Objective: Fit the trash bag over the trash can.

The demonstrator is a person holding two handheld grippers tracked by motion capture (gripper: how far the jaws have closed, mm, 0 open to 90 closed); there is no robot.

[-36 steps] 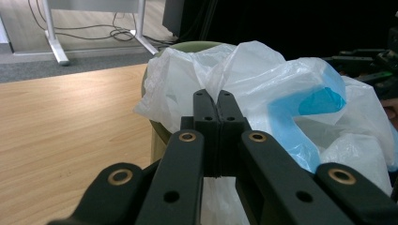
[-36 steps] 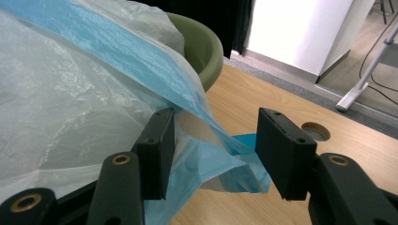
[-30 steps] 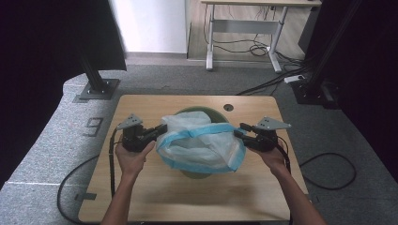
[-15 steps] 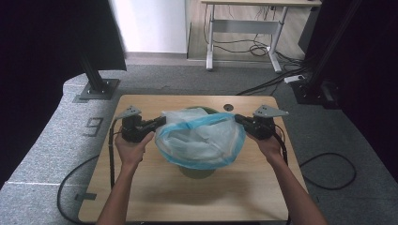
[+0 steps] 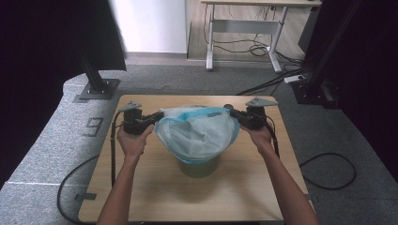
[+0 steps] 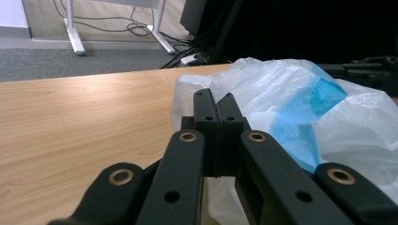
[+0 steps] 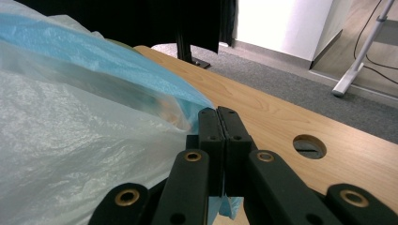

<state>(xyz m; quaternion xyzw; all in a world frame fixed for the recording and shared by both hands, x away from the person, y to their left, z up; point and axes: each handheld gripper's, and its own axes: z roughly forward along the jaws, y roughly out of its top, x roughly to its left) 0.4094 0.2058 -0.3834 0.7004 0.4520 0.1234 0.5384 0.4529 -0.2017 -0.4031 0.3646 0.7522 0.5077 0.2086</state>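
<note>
A thin white plastic bag [image 5: 197, 133] with a blue band along its mouth is stretched between both grippers above an olive-green bin [image 5: 197, 166] at the middle of the wooden table [image 5: 150, 197]. My left gripper [image 5: 157, 117] is shut on the bag's left edge. In the left gripper view its jaws [image 6: 217, 101] meet, with the film [image 6: 281, 93] bunched just past them. My right gripper [image 5: 233, 114] is shut on the right edge. In the right gripper view the jaws [image 7: 217, 115] pinch the blue band of the bag [image 7: 70, 140]. The bag hides the bin's rim.
A round hole [image 7: 309, 146] is cut in the table near the far edge, beside the right gripper. A black stand base [image 5: 96, 89] sits on the grey carpet beyond the left corner. A desk frame with cables [image 5: 244, 42] stands farther back, and a cable loop [image 5: 328, 168] lies at the right.
Both hands have moved away from the person, toward the far edge. The bag has travelled with them and now covers the bin's top, so the bin's front wall shows beneath it.
</note>
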